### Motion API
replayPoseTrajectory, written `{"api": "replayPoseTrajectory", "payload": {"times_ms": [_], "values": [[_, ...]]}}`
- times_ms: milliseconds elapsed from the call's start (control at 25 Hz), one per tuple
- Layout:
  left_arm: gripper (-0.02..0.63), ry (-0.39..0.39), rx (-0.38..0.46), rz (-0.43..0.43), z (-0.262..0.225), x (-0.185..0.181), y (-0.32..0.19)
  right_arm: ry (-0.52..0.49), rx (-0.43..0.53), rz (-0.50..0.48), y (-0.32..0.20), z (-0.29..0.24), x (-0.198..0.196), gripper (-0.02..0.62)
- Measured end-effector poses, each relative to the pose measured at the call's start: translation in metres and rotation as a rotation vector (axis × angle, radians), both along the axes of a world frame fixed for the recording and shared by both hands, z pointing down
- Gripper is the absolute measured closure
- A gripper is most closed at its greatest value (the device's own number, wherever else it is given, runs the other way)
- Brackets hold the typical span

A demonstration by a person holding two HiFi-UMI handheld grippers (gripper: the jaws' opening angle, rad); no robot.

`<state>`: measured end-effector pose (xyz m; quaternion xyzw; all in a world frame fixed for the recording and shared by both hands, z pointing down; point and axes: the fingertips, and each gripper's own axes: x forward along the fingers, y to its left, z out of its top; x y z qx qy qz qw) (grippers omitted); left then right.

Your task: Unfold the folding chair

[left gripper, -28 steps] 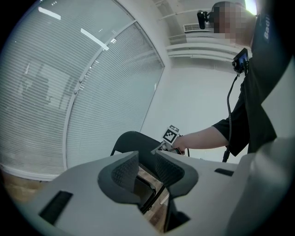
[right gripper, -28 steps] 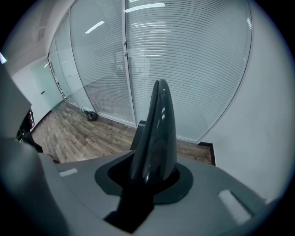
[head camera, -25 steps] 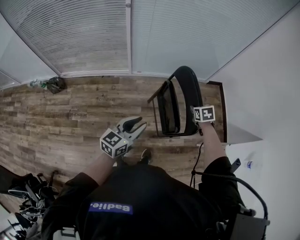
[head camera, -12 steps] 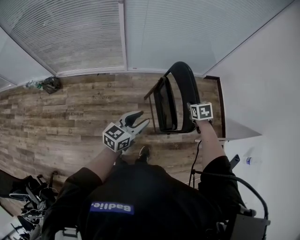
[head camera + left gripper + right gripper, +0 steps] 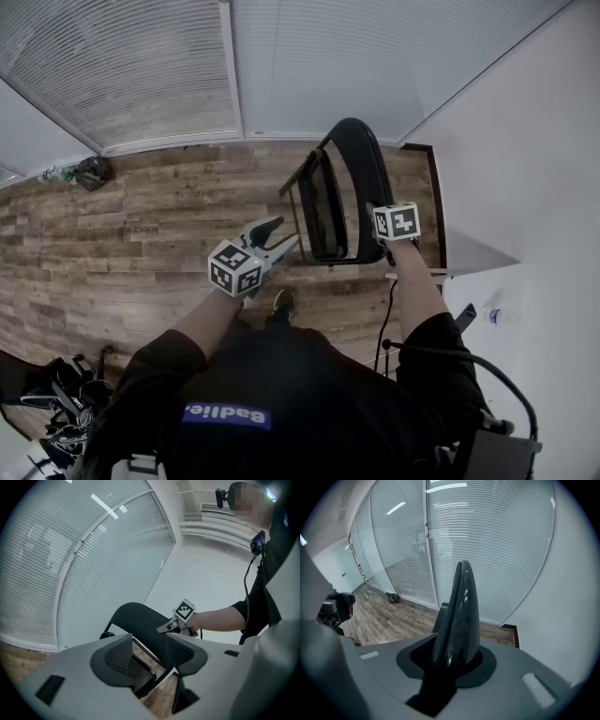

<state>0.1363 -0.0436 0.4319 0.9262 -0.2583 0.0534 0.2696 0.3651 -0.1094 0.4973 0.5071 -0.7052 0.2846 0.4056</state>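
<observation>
Over wood floor (image 5: 141, 225), head view: your folding chair (image 5: 370, 178) stands by the wall (image 5: 525, 141), left gripper (image 5: 279, 236) near its seat (image 5: 323, 202).
Left gripper view: jaws just opening, nothing between them.
Right gripper view: your right gripper (image 5: 452, 660) clenches the backrest (image 5: 459, 606).

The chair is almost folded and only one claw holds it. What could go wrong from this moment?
1. The right claw is shut only on the thin top of the backrest. A hard push on the seat may twist the backrest or make it slip free.
2. The left claw, whose jaws have just been opening with nothing gripped yet, is close to the seat. It may miss the edge or be pinched when the seat swings.
3. The wall stands close, so a sudden swing could hit it.
</observation>
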Motion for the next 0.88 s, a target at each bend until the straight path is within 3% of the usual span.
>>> {"api": "replayPoseTrajectory", "payload": {"times_ms": [880], "values": [[0.341, 0.009, -0.183, -0.025, 0.097, 0.077, -0.050, -0.013, -0.007, -0.005, 0.004, 0.002, -0.009, 0.495]]}}
